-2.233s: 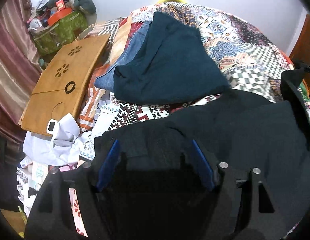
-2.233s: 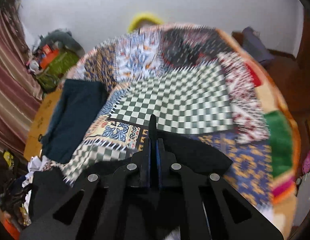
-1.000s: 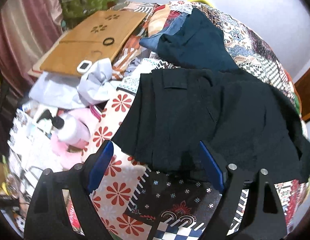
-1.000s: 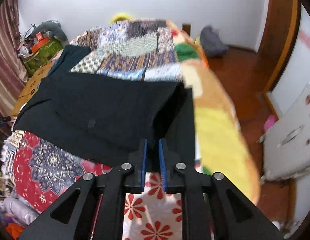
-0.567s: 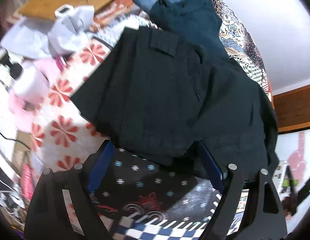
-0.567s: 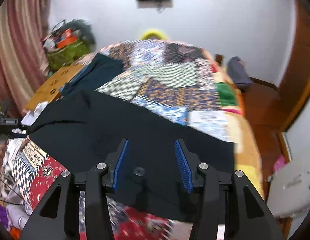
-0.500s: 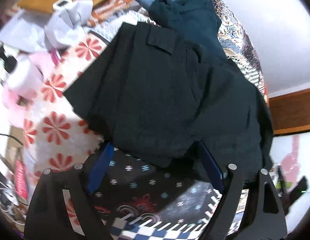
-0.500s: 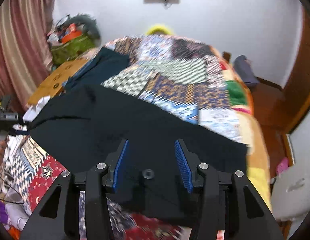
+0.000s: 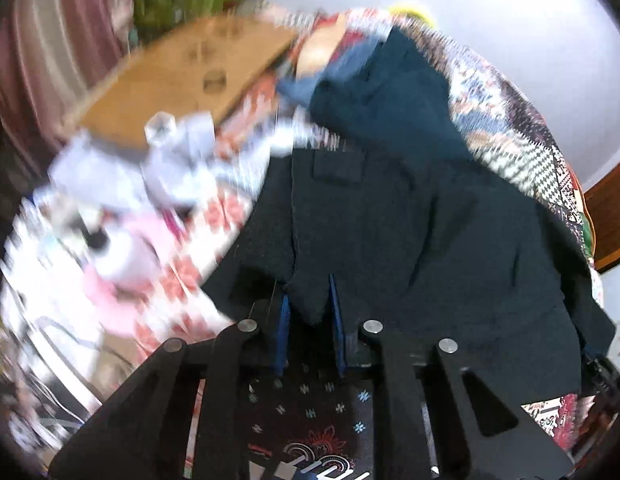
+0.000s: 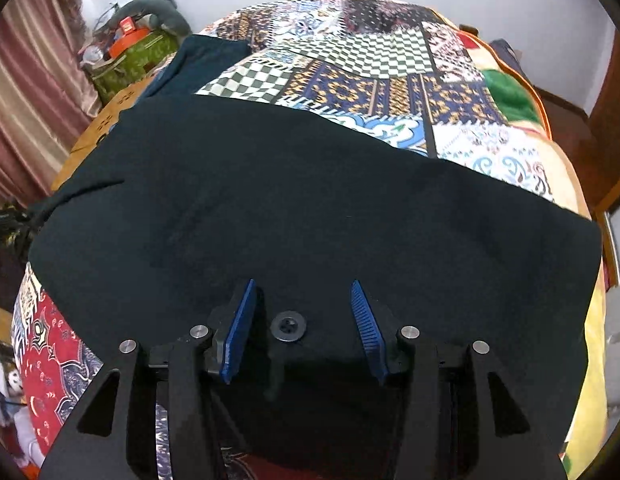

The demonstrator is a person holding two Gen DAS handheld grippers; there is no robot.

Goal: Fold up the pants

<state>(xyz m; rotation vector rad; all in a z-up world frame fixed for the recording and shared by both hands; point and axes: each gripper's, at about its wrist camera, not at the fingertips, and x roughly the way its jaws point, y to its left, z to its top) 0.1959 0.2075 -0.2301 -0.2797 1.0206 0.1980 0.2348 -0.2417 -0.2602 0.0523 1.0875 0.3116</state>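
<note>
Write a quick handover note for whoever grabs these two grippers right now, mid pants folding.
Left gripper: jaws have just been closing, now pinching a near edge of the black pants.
Right gripper: jaws have just opened, standing over the pants' black button, gripping nothing.
Pants lie spread across the patchwork quilt.
Done: laid out.
Left: every fold, it seems.

A bed under a many-coloured patchwork quilt point(image 10: 390, 76) carries everything. Spread flat across its near part lie black pants point(image 10: 310, 208). Beyond them, at the far left edge, lies a folded dark teal garment point(image 9: 390, 92).
</note>
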